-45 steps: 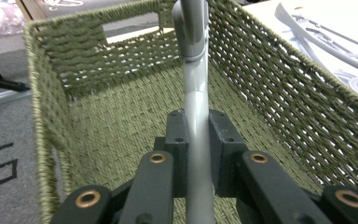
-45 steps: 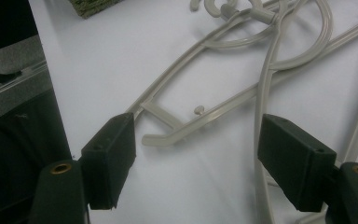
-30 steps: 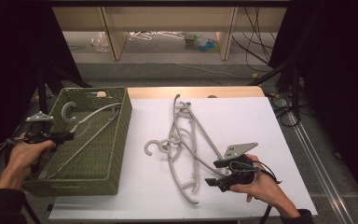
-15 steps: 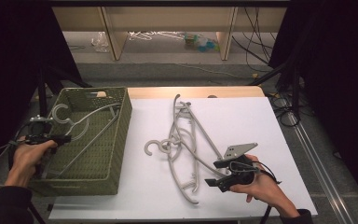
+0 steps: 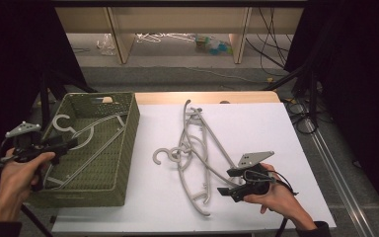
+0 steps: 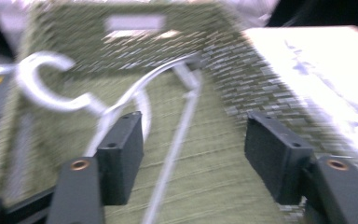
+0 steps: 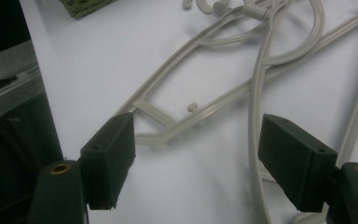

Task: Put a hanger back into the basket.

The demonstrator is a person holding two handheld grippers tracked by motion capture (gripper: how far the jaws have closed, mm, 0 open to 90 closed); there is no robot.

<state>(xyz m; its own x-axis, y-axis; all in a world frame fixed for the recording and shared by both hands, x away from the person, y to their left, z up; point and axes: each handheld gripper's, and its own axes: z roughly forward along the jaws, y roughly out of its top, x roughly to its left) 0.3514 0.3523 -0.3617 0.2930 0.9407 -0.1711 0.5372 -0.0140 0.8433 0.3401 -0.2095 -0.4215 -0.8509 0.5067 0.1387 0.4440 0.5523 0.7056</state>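
Two tools spread, nothing pinched. Left tool (image 5: 71,143) jaws just been opening above hanger (image 5: 86,133) lying loose in green basket (image 5: 128,143); nothing between pads. Right tool (image 5: 229,181) hovers at end of hanger pile (image 5: 192,158) on bench (image 5: 256,128). Risk: hangers interlocked, so lifting one may drag others; thin bar may slip from pads.
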